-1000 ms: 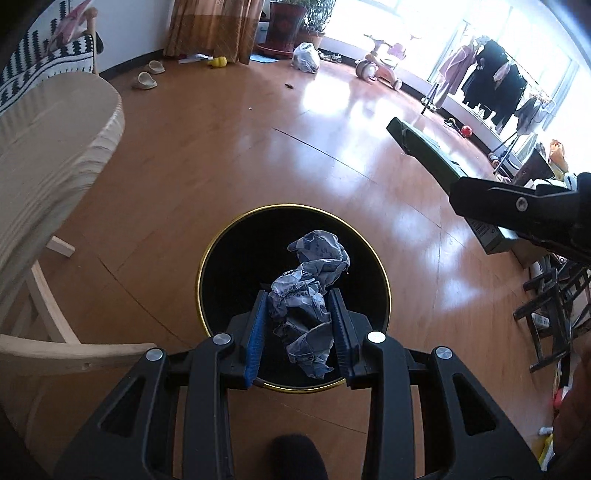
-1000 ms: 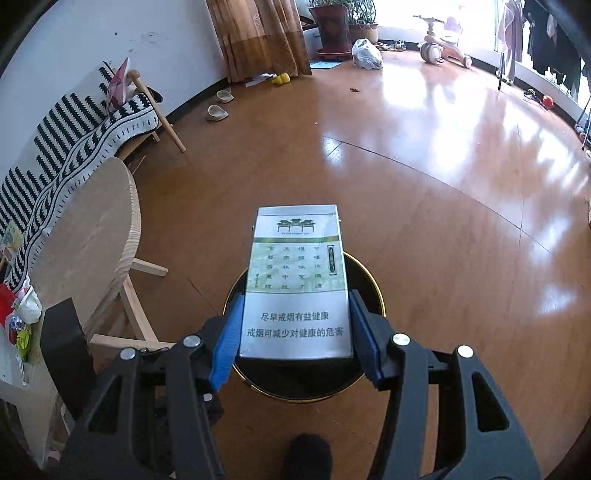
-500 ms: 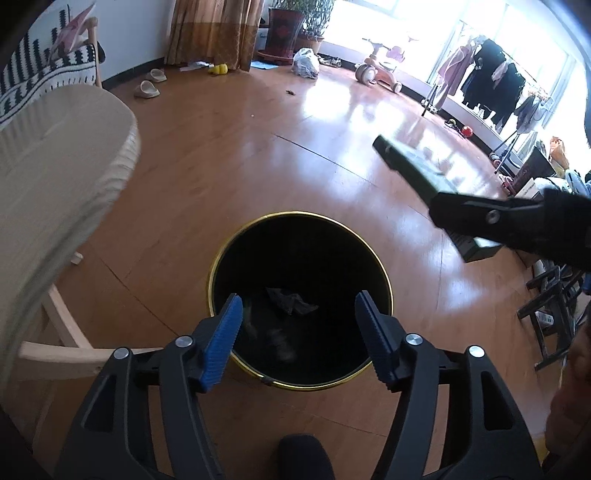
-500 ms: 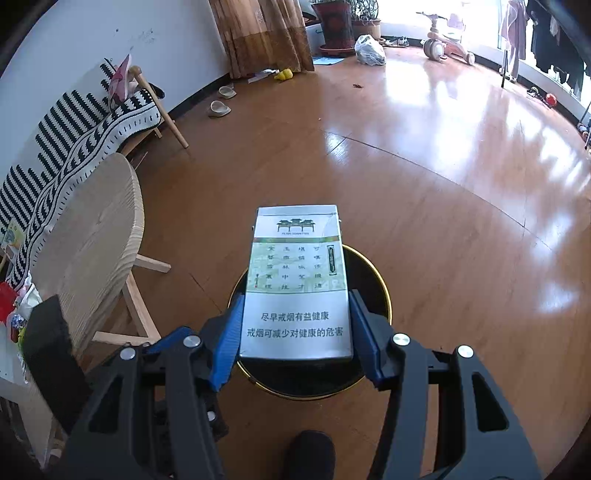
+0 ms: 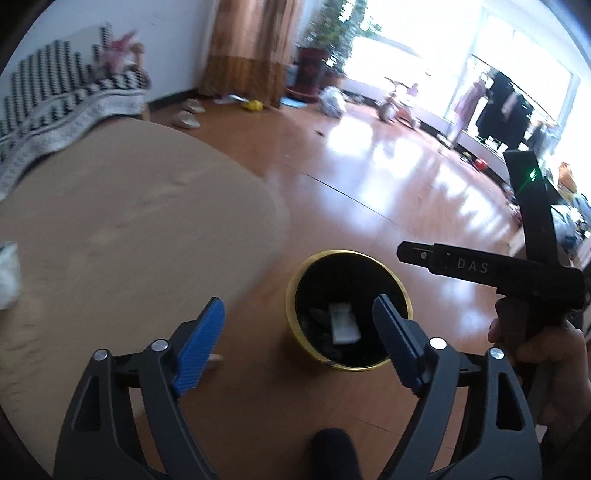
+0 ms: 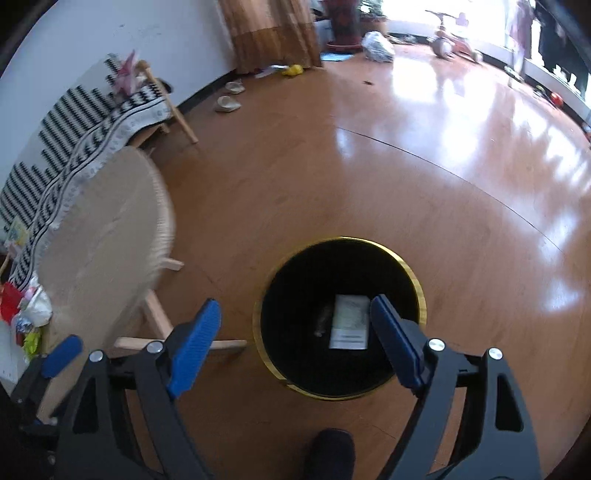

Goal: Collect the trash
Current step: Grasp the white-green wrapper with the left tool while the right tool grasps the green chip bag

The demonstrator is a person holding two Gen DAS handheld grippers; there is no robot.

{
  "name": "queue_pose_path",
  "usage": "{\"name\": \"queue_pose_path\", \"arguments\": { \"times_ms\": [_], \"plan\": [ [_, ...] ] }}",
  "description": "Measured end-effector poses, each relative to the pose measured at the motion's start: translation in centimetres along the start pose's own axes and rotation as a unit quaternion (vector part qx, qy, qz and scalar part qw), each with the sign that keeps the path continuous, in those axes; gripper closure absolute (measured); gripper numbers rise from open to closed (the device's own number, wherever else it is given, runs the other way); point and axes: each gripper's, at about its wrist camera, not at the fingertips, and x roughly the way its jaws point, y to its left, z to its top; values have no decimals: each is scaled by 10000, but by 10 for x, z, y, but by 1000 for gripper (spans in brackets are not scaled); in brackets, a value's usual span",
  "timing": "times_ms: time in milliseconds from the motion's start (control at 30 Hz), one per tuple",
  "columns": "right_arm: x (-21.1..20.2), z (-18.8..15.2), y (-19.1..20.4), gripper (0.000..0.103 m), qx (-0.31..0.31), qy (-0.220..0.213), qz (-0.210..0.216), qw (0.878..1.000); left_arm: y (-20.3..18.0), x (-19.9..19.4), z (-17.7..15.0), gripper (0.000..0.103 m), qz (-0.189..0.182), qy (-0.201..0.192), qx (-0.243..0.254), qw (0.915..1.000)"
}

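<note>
A black trash bin with a gold rim [image 5: 291, 295] [image 6: 419, 291] stands on the wooden floor. A white and green cigarette box [image 5: 344, 322] [image 6: 351, 322] lies inside it beside dark crumpled paper [image 5: 314, 319]. My left gripper [image 5: 299, 343] is open and empty, above the floor between the table and the bin. My right gripper [image 6: 295, 343] is open and empty above the bin; its body shows in the left wrist view [image 5: 480, 266]. More trash [image 6: 31, 310] lies on the table's near end.
A round wooden table [image 5: 110, 240] [image 6: 99, 236] stands left of the bin. A striped cloth covers a bench [image 6: 74, 118] by the wall. Slippers [image 6: 227, 103], a plant pot [image 6: 345, 22], a white bag [image 6: 376, 46] and a tricycle [image 6: 450, 40] lie far back.
The right gripper opened and the cigarette box dropped into the bin. The left gripper, empty since it dropped the crumpled paper, has risen and swung toward the table.
</note>
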Motion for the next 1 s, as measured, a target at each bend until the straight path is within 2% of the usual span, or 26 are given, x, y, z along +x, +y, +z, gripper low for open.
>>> {"name": "queue_pose_path", "arguments": {
  "times_ms": [133,267,367,500,567,667,733,900,1000],
  "plan": [
    [-5,-2,64,22,-461,-70,325,9984,55,-47,-8,20,517,-102,-327,9981],
    [-8,-14,157,22,-1136,-37,863,9898,125,-92,-23,20,994,-133,-950,9904],
    [-9,-29,224,22,-1629,16,1192,9794,183,-128,-42,20,1514,-202,-1421,9780],
    [-9,-59,311,22,-2286,83,1537,9613,257,-171,-67,20,2195,-263,-1926,9560],
    [-7,-78,352,22,-2595,152,1689,9507,301,-194,-87,20,2587,-294,-2200,9401],
    [-3,-102,393,22,-2908,259,1832,9387,354,-212,-112,20,3003,-255,-2570,9182],
    [1,-114,416,22,-3053,312,1894,9327,382,-214,-124,20,3121,-161,-2779,9084],
    [16,-131,452,21,-3138,457,2026,9265,419,-208,-143,20,3309,-70,-3027,8938],
    [25,-135,471,20,-3118,510,2074,9259,427,-204,-151,20,3342,-43,-3082,8907]
  ]
}}
